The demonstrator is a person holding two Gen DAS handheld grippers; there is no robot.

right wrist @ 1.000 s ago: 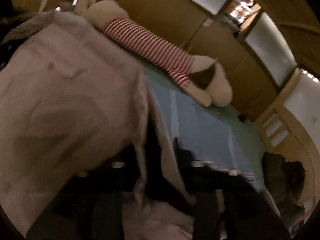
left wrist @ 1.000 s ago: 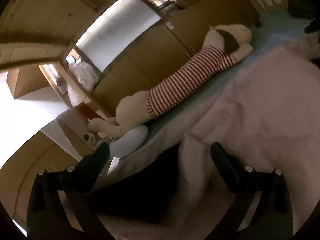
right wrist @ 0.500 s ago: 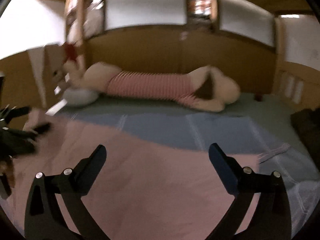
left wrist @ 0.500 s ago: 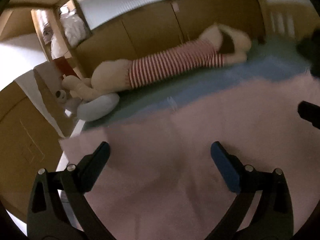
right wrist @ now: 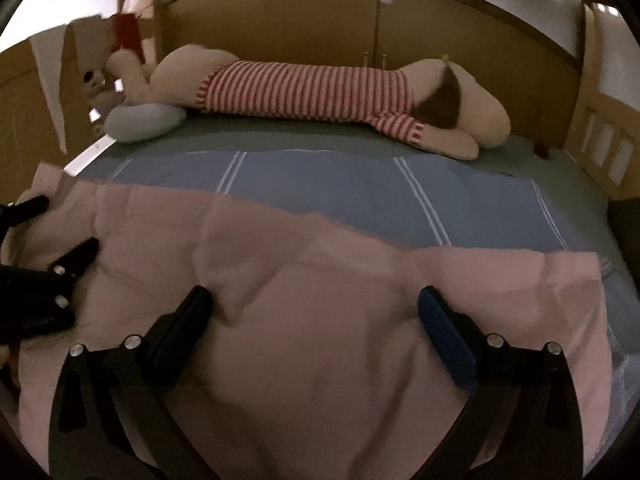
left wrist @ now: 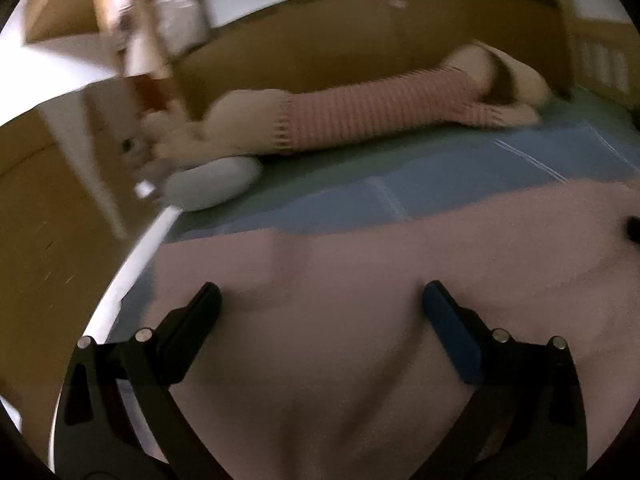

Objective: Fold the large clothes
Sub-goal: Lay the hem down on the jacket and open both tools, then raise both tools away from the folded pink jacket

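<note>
A large pink garment (left wrist: 360,280) lies spread flat on the bed and also fills the lower half of the right wrist view (right wrist: 320,300). My left gripper (left wrist: 320,304) is open and empty just above the cloth near its left edge. My right gripper (right wrist: 312,304) is open and empty over the cloth's middle. The left gripper also shows at the left edge of the right wrist view (right wrist: 52,232), resting on the cloth's left side.
A blue striped sheet (right wrist: 360,192) covers the bed beyond the cloth. A long plush toy in a red-striped shirt (right wrist: 312,92) and a pale pillow (right wrist: 140,124) lie along the wooden back wall. The bed's left edge (left wrist: 132,256) is close.
Both grippers have let go of the pink cloth and opened. The cloth, bunched and lifted a second ago, now lies flat on the bed. Both cameras have levelled out.
</note>
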